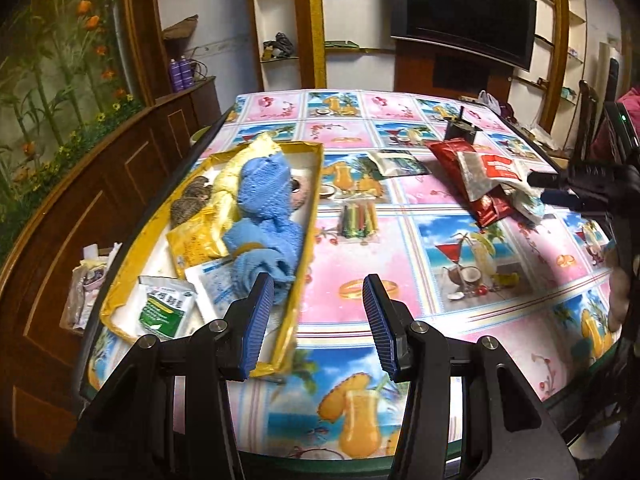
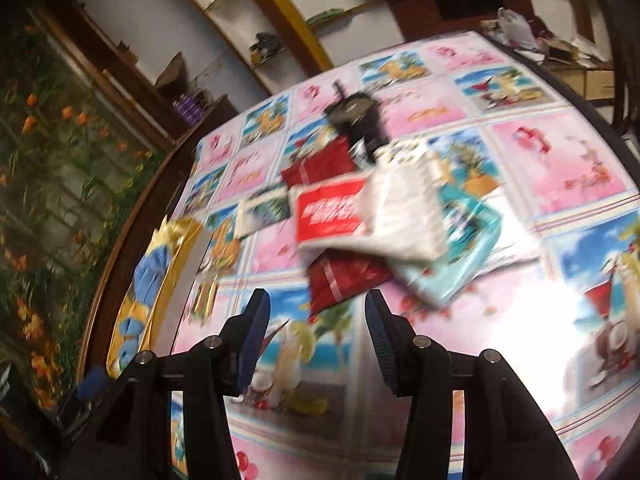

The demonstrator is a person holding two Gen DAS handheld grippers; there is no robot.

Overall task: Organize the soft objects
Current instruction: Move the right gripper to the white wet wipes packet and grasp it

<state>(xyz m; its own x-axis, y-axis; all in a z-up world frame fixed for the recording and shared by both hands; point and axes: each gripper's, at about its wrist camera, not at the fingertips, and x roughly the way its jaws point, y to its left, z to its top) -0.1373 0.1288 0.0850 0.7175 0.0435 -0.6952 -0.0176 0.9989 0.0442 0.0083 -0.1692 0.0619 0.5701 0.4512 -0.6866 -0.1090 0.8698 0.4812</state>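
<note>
A yellow-rimmed tray (image 1: 308, 216) lies at the table's left side. It holds a blue knitted cloth (image 1: 264, 196), a yellow cloth (image 1: 256, 156) and several flat packets. My left gripper (image 1: 319, 300) hovers open over the tray's near right corner, with nothing between its fingers. To the right is a pile: a red pouch (image 2: 344, 280), a white packet with a red label (image 2: 328, 212), a white soft pack (image 2: 404, 216) and a teal pack (image 2: 460, 256). My right gripper (image 2: 316, 312) is open and empty just short of the red pouch. In the left wrist view the right gripper (image 1: 540, 190) sits at the pile's right edge.
A small picture packet (image 1: 396, 162) and a pack of coloured sticks (image 1: 358, 220) lie between tray and pile. A black device (image 1: 460, 130) stands behind the pile. The fruit-print tablecloth (image 1: 400, 240) covers the table. A wooden cabinet (image 1: 100, 200) runs along the left.
</note>
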